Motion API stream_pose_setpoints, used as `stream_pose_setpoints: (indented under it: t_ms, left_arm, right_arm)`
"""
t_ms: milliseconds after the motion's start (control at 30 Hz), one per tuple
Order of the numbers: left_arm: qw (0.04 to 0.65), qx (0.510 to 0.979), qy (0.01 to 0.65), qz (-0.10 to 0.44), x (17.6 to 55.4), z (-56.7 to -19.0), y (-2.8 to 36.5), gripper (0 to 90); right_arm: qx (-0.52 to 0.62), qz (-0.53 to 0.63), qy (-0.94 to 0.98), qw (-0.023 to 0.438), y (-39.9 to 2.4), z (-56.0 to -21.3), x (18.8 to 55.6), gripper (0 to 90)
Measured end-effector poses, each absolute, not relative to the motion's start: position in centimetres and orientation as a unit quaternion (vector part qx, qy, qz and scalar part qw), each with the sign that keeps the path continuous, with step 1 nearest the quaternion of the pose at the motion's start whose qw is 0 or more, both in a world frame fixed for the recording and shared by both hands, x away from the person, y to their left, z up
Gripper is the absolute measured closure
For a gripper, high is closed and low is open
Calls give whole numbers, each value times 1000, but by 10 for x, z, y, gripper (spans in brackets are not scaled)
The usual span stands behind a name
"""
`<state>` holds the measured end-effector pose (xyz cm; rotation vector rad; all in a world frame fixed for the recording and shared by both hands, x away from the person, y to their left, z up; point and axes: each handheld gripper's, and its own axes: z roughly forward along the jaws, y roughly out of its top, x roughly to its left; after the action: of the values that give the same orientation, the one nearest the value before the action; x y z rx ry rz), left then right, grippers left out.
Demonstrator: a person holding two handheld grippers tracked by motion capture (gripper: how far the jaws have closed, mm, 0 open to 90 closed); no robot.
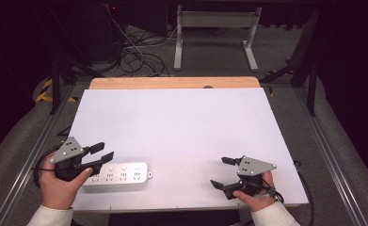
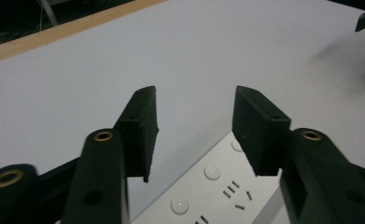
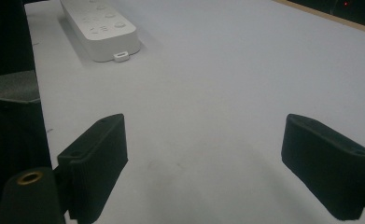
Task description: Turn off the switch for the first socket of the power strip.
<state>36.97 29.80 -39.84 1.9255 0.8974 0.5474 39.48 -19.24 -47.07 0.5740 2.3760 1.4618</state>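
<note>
A white power strip (image 1: 116, 175) lies on the counter (image 1: 181, 122); the left hand-held gripper (image 1: 102, 157) hovers open over its left end, gripping nothing. The right hand-held gripper (image 1: 220, 172), well to the strip's right, stands wide open and empty. A sound grasp calls for lowering squarely, jaws straddling the strip's width.

Place: a lab recording bay
Signs: white worktop (image 1: 181, 122) on a metal frame (image 1: 332, 155), tangled cables (image 1: 134, 56) on grey carpet, dark surroundings beyond the claws
</note>
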Motion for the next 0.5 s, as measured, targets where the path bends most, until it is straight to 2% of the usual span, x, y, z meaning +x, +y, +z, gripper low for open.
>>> stream_pose_setpoints:
  t_ms: [200, 367, 500]
  left_arm:
    - [487, 769, 354, 215, 369, -396, 293, 350]
    - [508, 763, 347, 198, 370, -394, 285, 198]
    - [525, 761, 335, 185, 371, -398, 276, 176]
  right_arm:
    - [198, 508, 825, 148, -193, -470, 394, 148]
    - [198, 510, 824, 148, -193, -470, 394, 147]
    - [197, 510, 824, 150, -193, -469, 394, 147]
